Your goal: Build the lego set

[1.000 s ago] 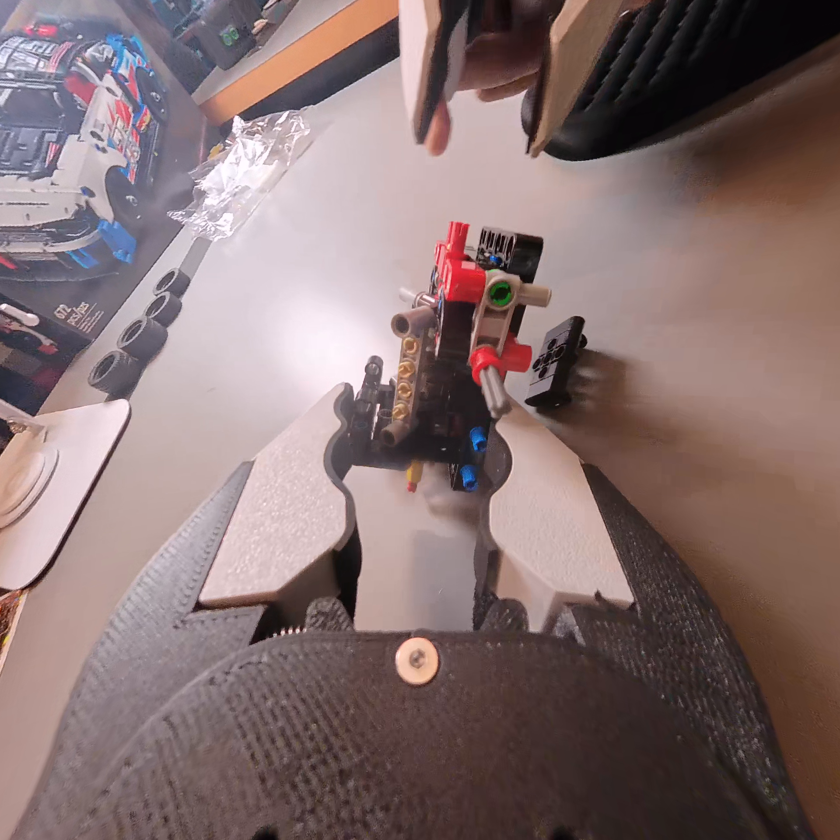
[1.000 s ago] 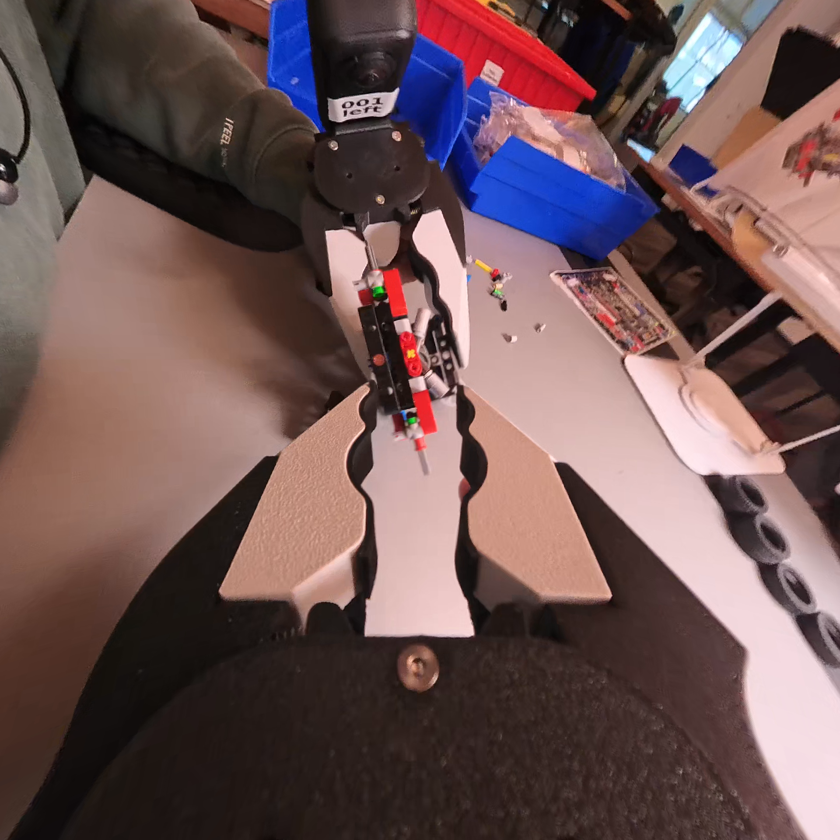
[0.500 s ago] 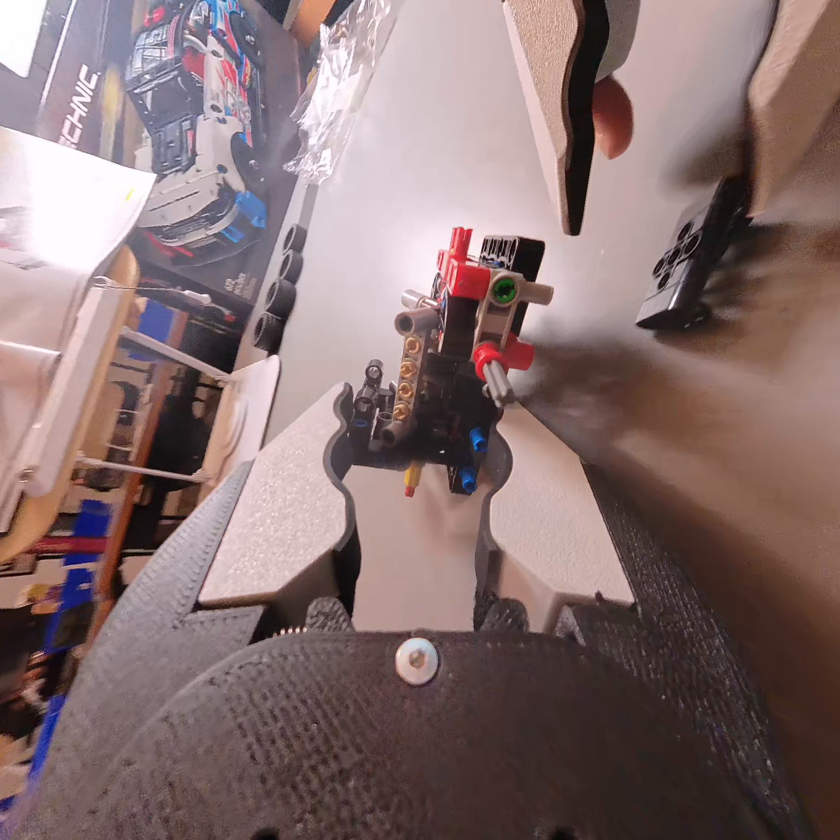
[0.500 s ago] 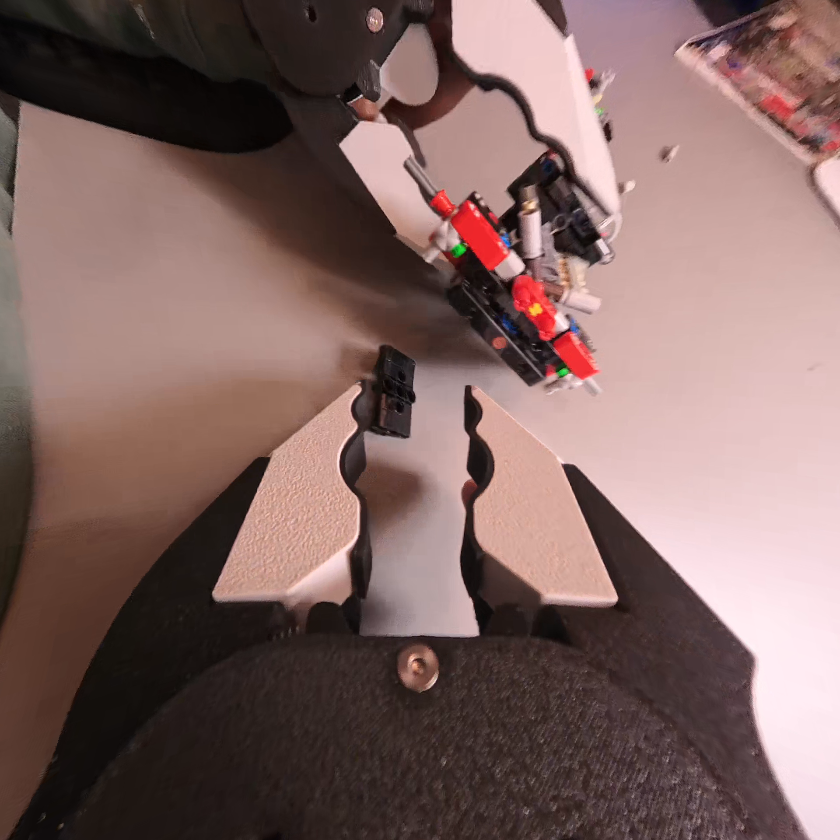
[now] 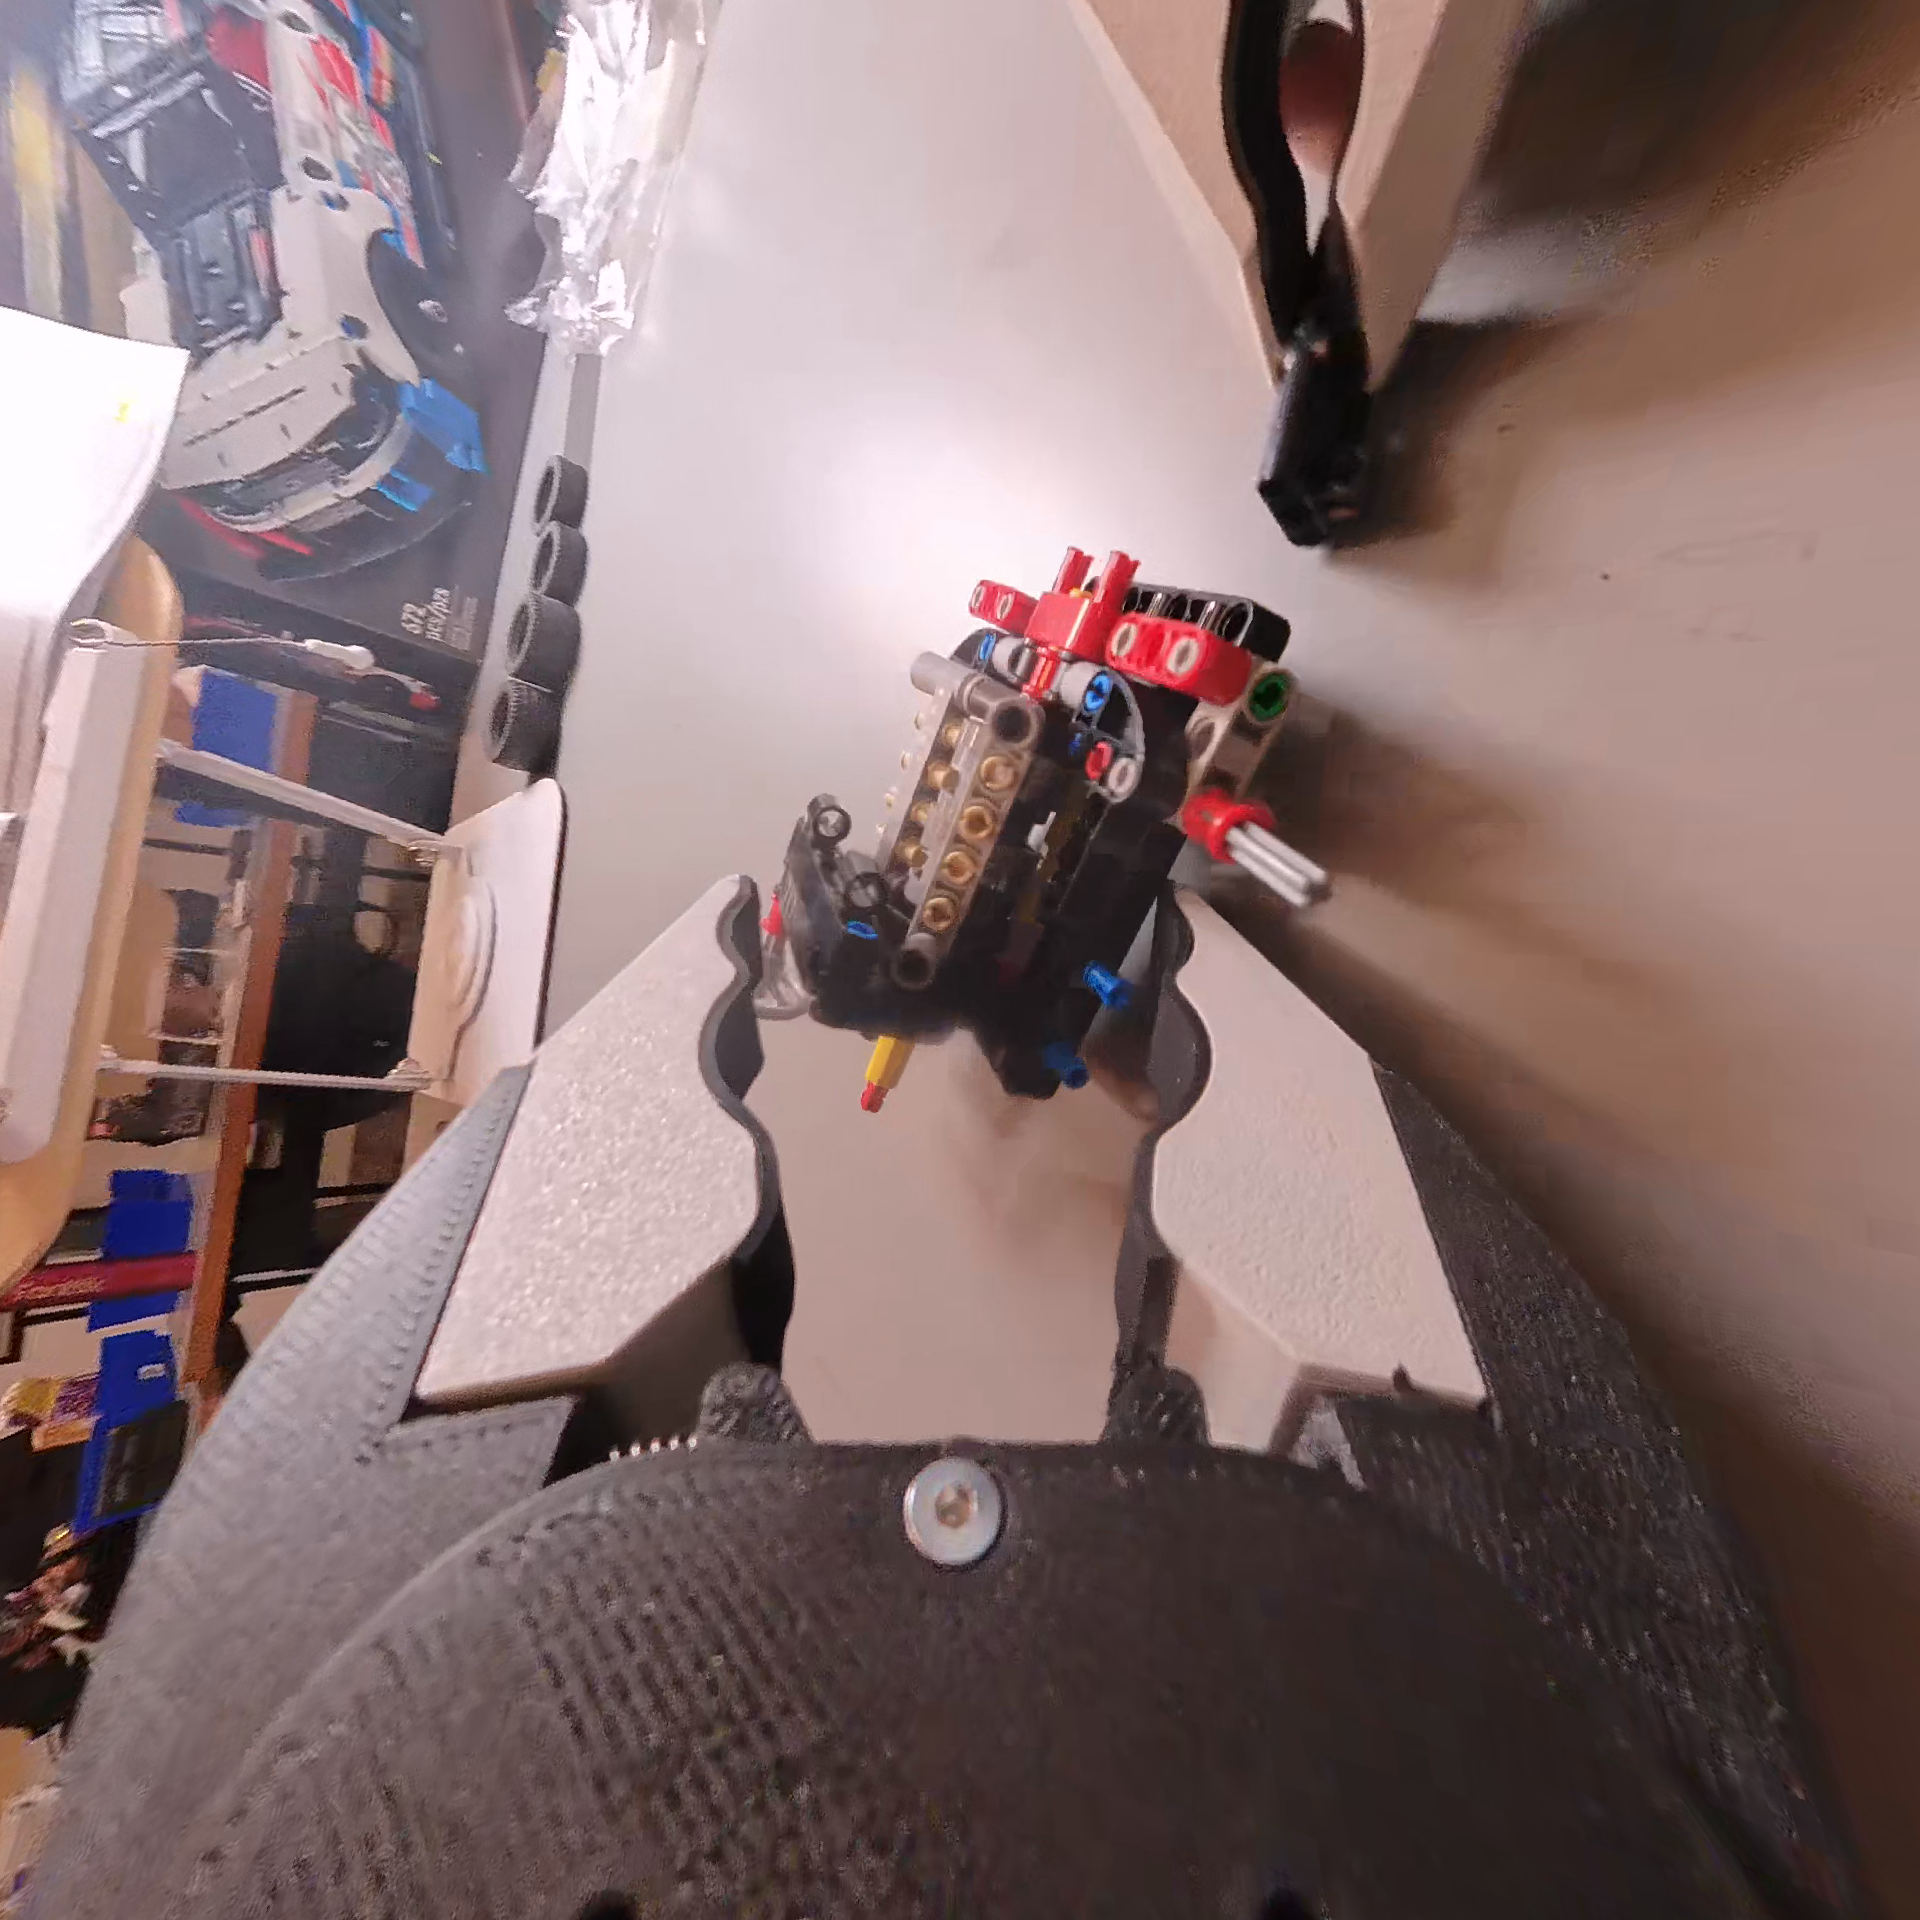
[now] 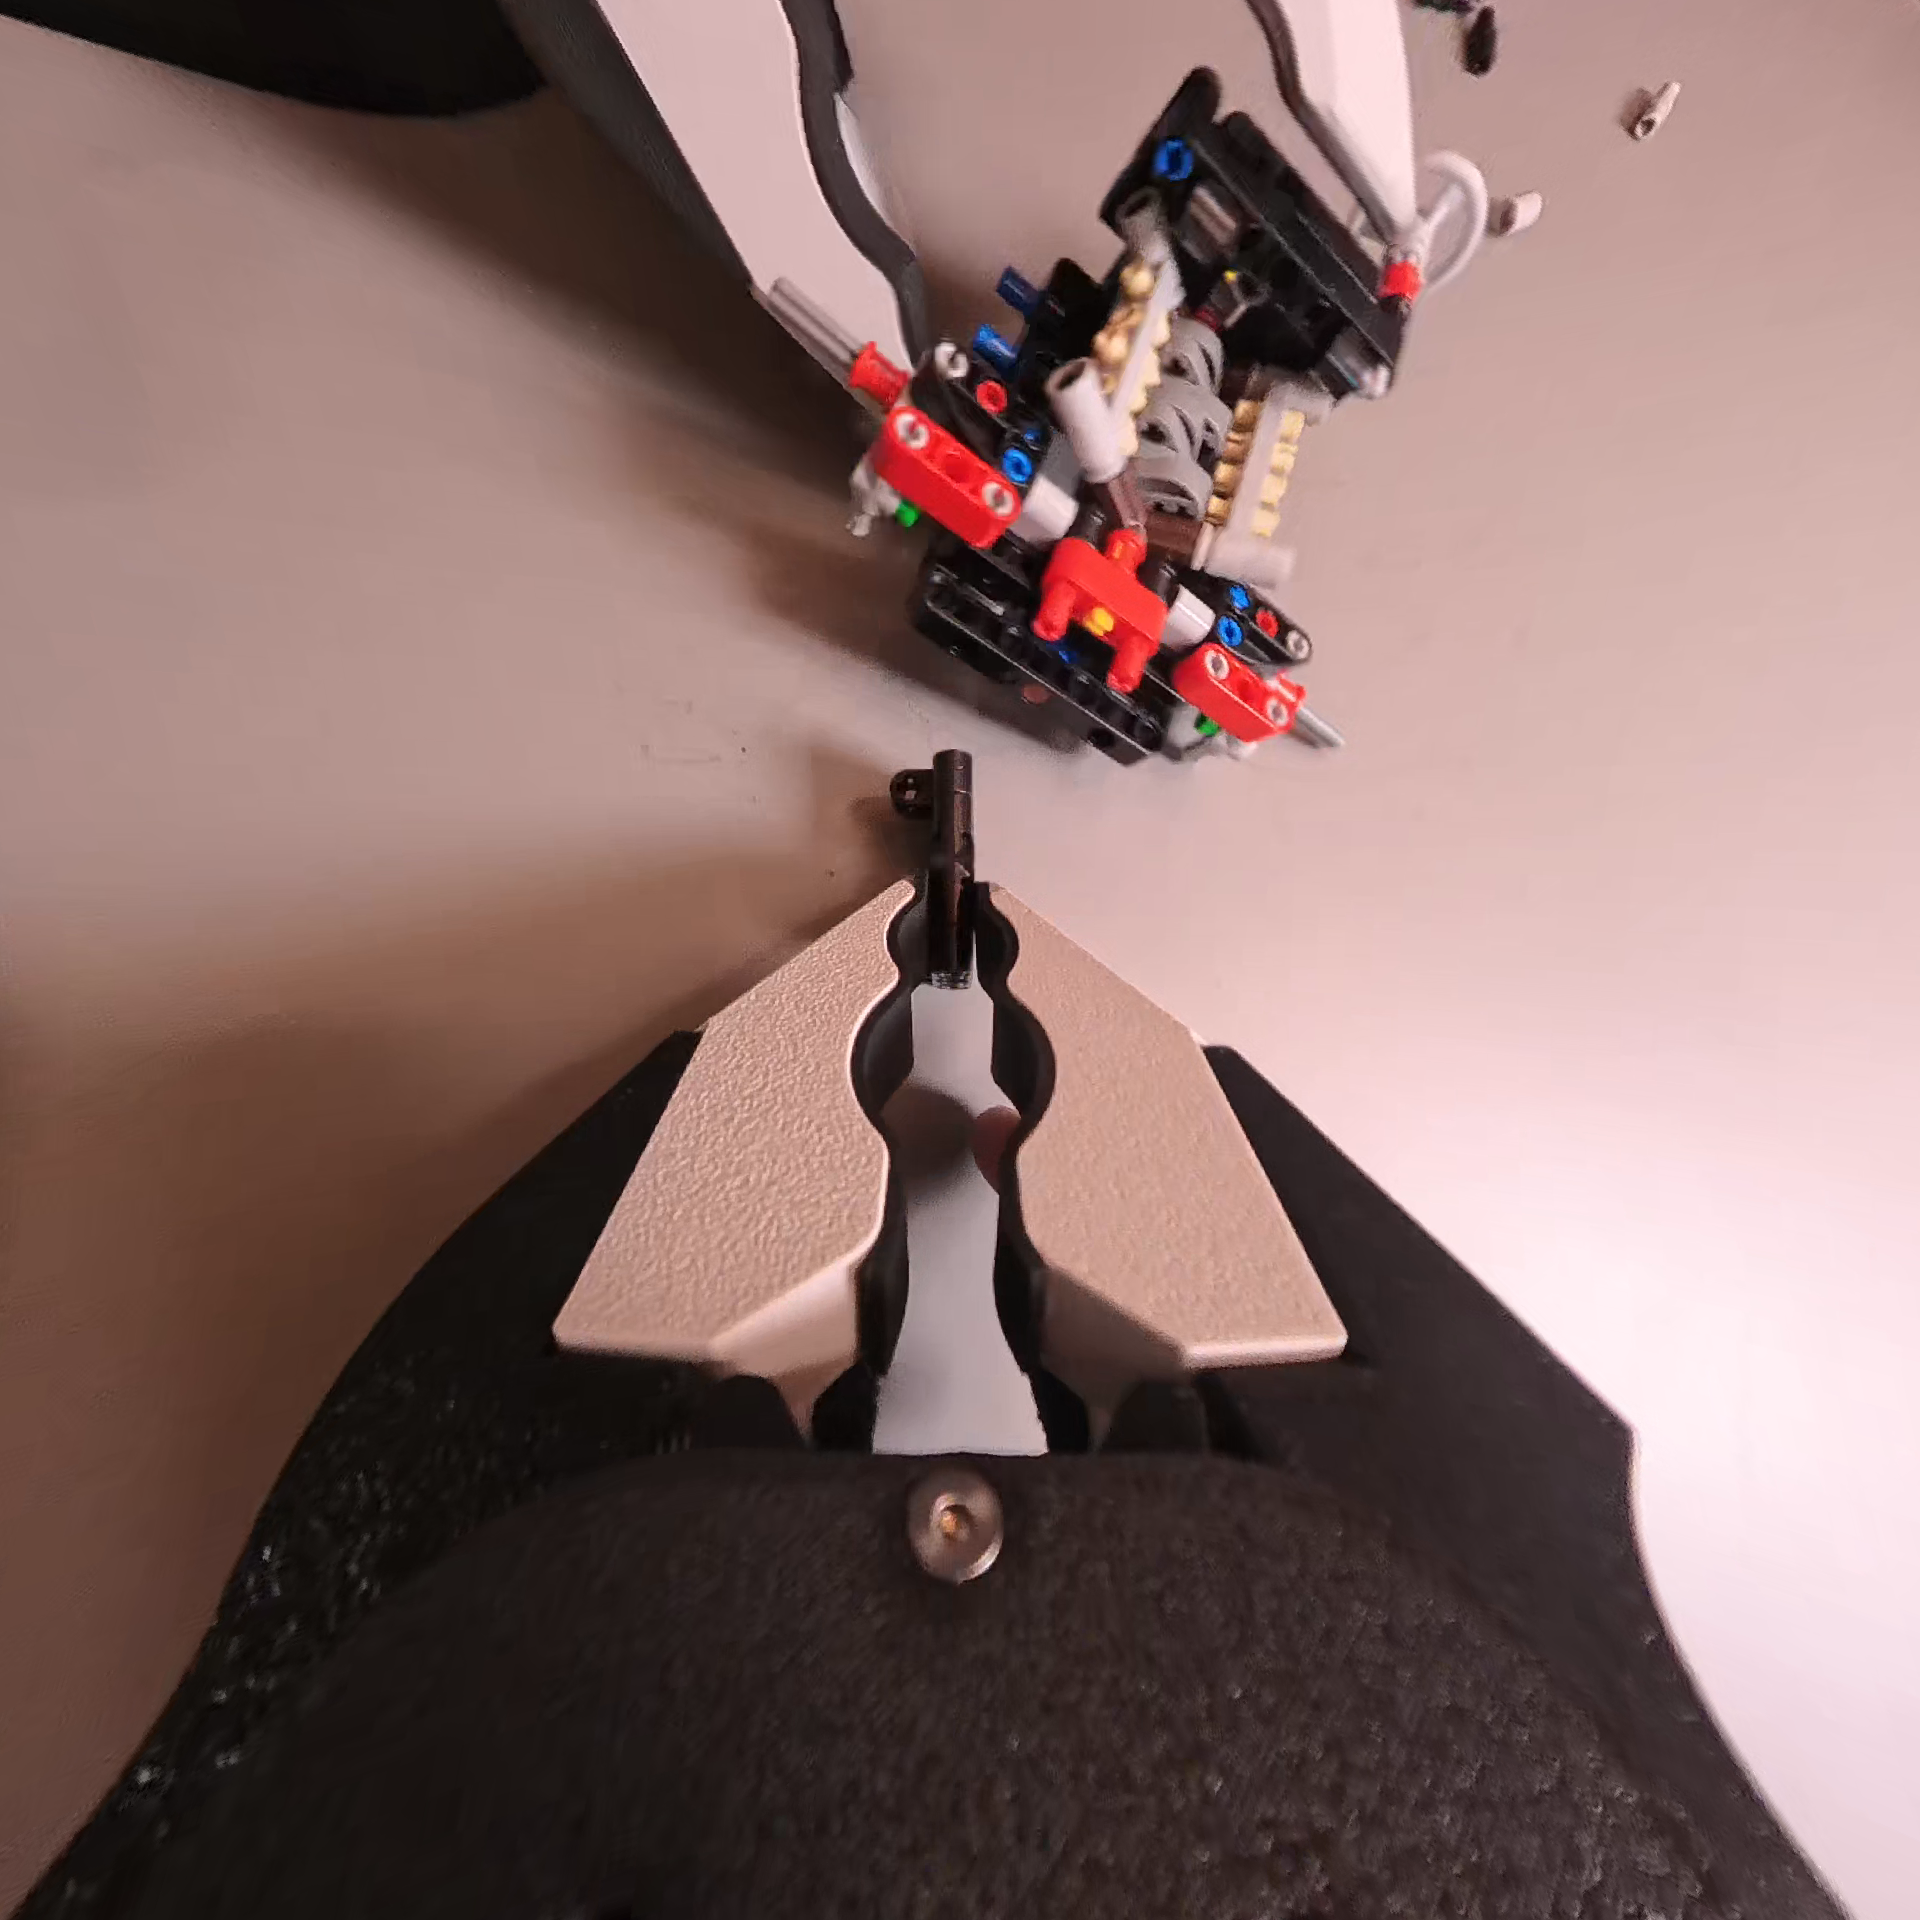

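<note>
The lego assembly (image 5: 1049,831) is a dense black frame carrying red beams, a grey beam with tan pins, blue pins, one yellow axle at its near end and a grey axle with a red bush at 3 o'clock. It sits at the centre of the left wrist view, clamped at its near end between the jaws of the left gripper (image 5: 961,971), which are clenched on it. In the right wrist view the same assembly (image 6: 1132,457) lies at 1 o'clock, resting on or just over the counter; contact cannot be confirmed.

The right gripper (image 6: 951,940) has its jaws closed on one small black piece (image 6: 949,842), which projects forward toward 12 o'clock, near the assembly but apart from it. In the left wrist view that piece (image 5: 1314,468) appears at 1 o'clock.

The counter (image 5: 883,364) is plain pale grey. At 10 o'clock in the left wrist view: four black tyres (image 5: 535,613) in a row, one set box (image 5: 312,312) picturing a white and blue car, and one crumpled clear bag (image 5: 603,177). A few loose small parts (image 6: 1652,104) lie at 1 o'clock in the right wrist view.
</note>
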The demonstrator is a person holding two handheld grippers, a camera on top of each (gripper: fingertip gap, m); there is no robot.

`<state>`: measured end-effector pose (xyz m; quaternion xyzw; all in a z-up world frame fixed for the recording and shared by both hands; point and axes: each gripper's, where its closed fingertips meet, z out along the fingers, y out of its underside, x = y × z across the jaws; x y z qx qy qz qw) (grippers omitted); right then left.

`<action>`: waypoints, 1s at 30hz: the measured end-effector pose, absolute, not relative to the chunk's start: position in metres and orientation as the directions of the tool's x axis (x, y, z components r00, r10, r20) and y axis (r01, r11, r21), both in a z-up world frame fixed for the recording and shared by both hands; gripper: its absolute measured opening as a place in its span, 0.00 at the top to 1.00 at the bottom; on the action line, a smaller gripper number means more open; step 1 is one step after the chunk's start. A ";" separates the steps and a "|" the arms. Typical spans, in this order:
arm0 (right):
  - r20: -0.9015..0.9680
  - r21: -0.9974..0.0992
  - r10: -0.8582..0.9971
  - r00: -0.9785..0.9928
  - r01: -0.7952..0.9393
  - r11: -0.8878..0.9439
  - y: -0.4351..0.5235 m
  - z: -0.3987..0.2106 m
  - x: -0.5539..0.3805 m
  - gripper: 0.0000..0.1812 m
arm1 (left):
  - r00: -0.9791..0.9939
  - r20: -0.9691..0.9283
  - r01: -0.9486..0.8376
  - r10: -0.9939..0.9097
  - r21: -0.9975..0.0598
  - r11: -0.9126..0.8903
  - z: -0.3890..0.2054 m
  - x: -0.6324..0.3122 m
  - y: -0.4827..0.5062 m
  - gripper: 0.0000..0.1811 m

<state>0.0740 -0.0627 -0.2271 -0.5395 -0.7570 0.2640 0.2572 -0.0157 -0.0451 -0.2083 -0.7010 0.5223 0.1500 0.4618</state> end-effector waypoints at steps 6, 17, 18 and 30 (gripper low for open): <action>-0.031 -0.729 0.973 -0.229 0.671 0.135 -0.055 -0.221 0.092 0.97 | 0.446 -0.507 -0.801 -0.737 -0.594 -0.076 -0.211 -0.009 -0.074 0.57; -0.674 -0.723 0.543 -0.501 0.297 -0.624 -0.083 -0.095 0.076 0.97 | 0.477 -0.052 -0.116 -0.877 -0.993 -0.004 -0.102 0.051 -0.099 0.74; -0.695 -0.685 0.473 -0.542 0.297 -0.665 -0.086 -0.088 0.074 0.97 | 0.454 -0.051 -0.093 -0.889 -0.996 0.010 -0.096 0.057 -0.100 0.74; -0.732 -0.619 0.273 -0.624 0.443 -0.648 -0.123 -0.090 0.061 0.97 | 0.329 -0.031 -0.018 -0.944 -0.999 0.027 -0.087 0.074 -0.115 0.87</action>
